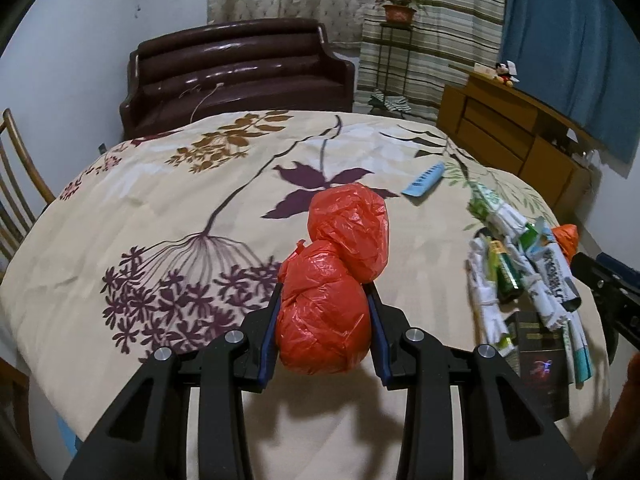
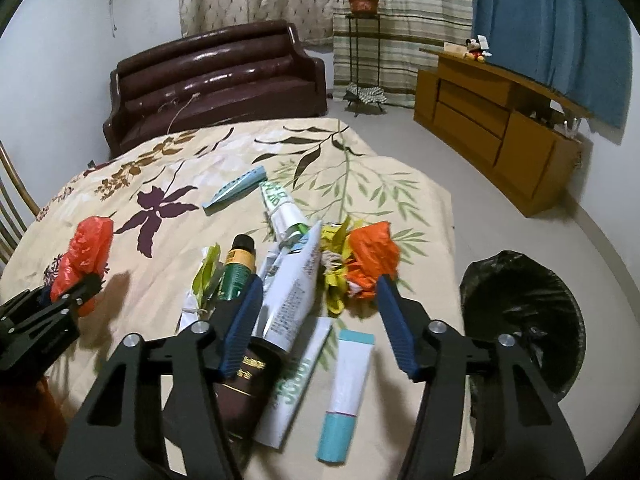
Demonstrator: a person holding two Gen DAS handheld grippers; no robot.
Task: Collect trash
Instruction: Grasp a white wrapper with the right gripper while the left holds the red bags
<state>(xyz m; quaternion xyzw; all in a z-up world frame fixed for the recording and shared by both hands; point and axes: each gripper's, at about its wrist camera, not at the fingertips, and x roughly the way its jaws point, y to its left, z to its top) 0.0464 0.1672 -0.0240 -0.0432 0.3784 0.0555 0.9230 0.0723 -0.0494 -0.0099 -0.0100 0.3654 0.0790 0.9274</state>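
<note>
While the left wrist view looks down across the table (image 1: 168,208) with its cream floral cloth, the left gripper (image 1: 326,312) has its blue-padded fingers (image 1: 273,320) pressed against both flanks of a crumpled red plastic bag (image 1: 332,292), knotted into two lobes. It's gripped by the near lobe, so the far lobe juts out ahead; the bundle's long axis runs away from the camera, leaning slightly right. That hold looks chosen to carry the whole bundle in one go. Off to the right lies the heap of squeezed tubes and wrappers (image 1: 524,276), and beyond it a light blue comb (image 1: 425,179), flat and slanting up to the right.

Over to the right wrist view: the right gripper (image 2: 318,304) hangs above that heap with its fingers (image 2: 244,320) apart and nothing pinched. A white printed tube (image 2: 292,296) lies between them, long axis running roughly away from the camera, but the pads don't press on it. Nearby lie a white tube with a teal cap (image 2: 346,392), cap towards the camera, a dark brown bottle (image 2: 244,384), a green and yellow tube with a black cap (image 2: 239,268), and a crumpled orange bag (image 2: 372,256). The bin lined with a black bag (image 2: 524,312) stands on the floor just right of the table, presumably where all this goes. At far left the left gripper holds the red bag aloft.
</note>
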